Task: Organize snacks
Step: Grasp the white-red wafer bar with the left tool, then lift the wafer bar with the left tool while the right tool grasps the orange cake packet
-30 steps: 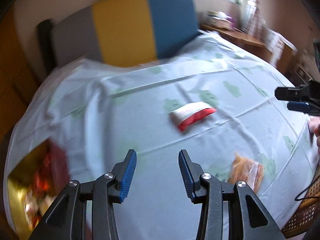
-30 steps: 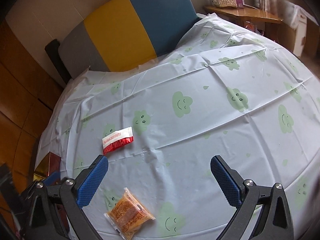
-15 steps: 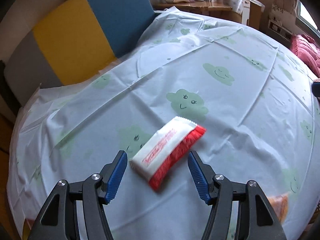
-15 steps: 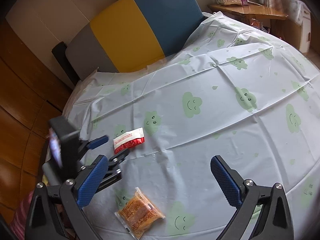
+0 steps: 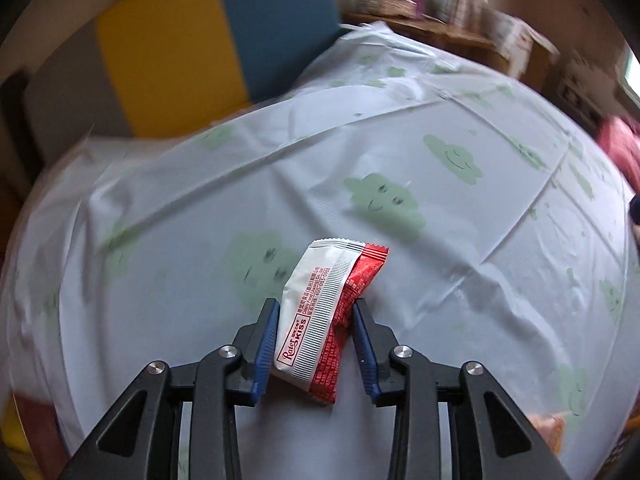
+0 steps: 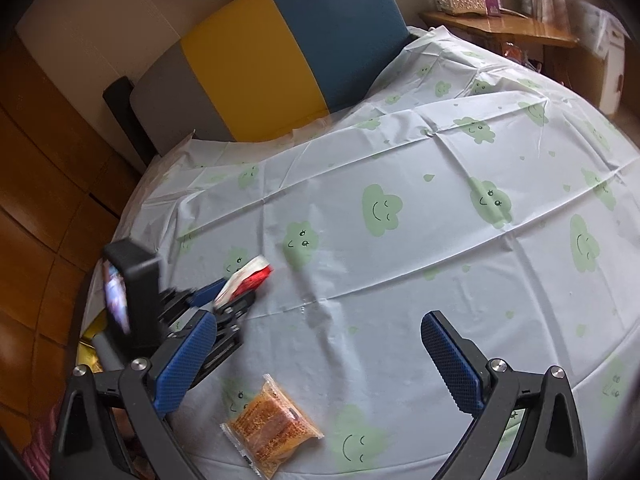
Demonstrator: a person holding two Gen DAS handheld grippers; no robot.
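Snack packets [image 6: 271, 425] on cloud-print tablecloth [image 6: 440, 240]

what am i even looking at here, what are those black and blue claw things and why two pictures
Those are two hand-held grippers, each carried by a person, not a robot arm. Each has a fisheye camera looking along its fingers, so you get one picture per gripper.

In the left wrist view, the left gripper has just been closing and its blue pads press a red and white snack packet. The right wrist view shows that same gripper from the side and the packet tilted up off the cloud-print tablecloth.

The right gripper is wide open and holds nothing. An orange snack packet lies on the cloth just ahead of it.
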